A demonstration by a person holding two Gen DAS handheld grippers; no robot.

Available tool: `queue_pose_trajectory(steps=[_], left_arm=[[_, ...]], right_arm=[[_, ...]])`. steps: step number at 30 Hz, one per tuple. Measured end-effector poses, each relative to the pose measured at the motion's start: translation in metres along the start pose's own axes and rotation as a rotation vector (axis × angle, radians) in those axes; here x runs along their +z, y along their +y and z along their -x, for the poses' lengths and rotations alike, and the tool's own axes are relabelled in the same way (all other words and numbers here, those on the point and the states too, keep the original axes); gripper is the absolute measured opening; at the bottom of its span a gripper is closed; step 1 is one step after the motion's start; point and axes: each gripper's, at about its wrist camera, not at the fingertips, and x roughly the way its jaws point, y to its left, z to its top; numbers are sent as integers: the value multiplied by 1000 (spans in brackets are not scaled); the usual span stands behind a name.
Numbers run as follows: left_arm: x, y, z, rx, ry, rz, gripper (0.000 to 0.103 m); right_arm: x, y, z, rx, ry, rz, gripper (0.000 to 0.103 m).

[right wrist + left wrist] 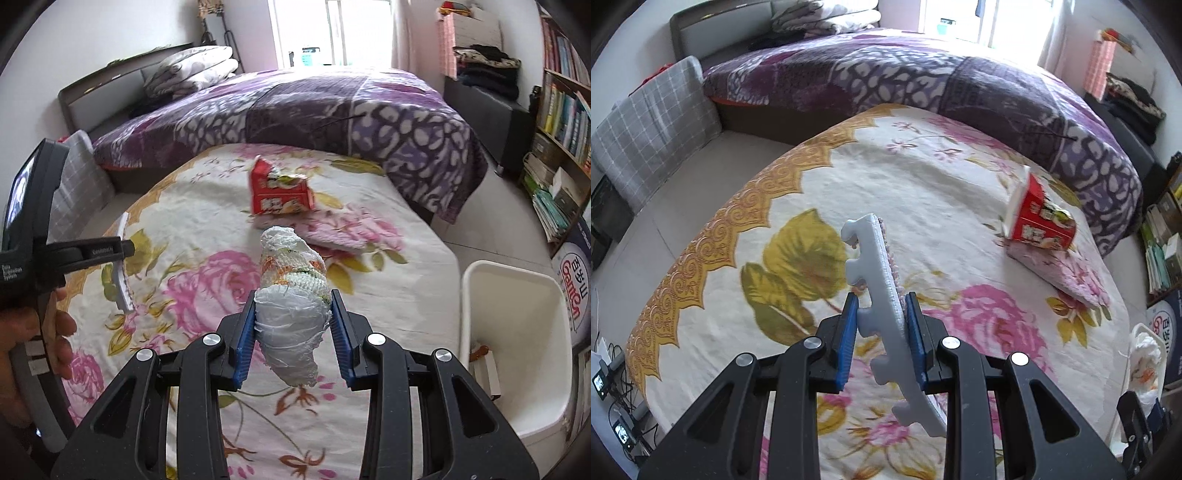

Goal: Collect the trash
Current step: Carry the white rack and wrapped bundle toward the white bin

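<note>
My left gripper [882, 314] is shut on a grey foam mat piece [882, 295] with jigsaw-shaped edges, held edge-on above the floral blanket [923, 192]. The same piece [123, 280] and the left gripper [125, 248] show at the left of the right wrist view, with a hand on the handle. My right gripper [293, 314] is shut on a crumpled white foam net wad [291, 291] with orange and green streaks. A red instant noodle cup [1039, 218] lies on its side on the blanket, also seen as the noodle cup [280, 192] straight ahead.
A white bin [517, 332] stands on the floor at the blanket's right edge, with a small box inside. A folded pink cloth [343, 232] lies under the cup. A bed with a purple quilt [332, 110] lies behind; bookshelves [561, 122] line the right wall.
</note>
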Motion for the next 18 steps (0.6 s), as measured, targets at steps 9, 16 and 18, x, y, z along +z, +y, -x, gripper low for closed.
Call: queue_pose_trajectory(steps=[9, 16, 18], left_arm=[[-5, -34, 8, -27, -11, -60, 26], [-12, -64, 16, -51, -22, -116, 26], [-14, -71, 18, -59, -22, -128, 26]], right_arm=[[1, -31, 14, -32, -24, -67, 35], [0, -53, 22, -68, -34, -114, 35], [-1, -61, 25, -82, -38, -129, 35]])
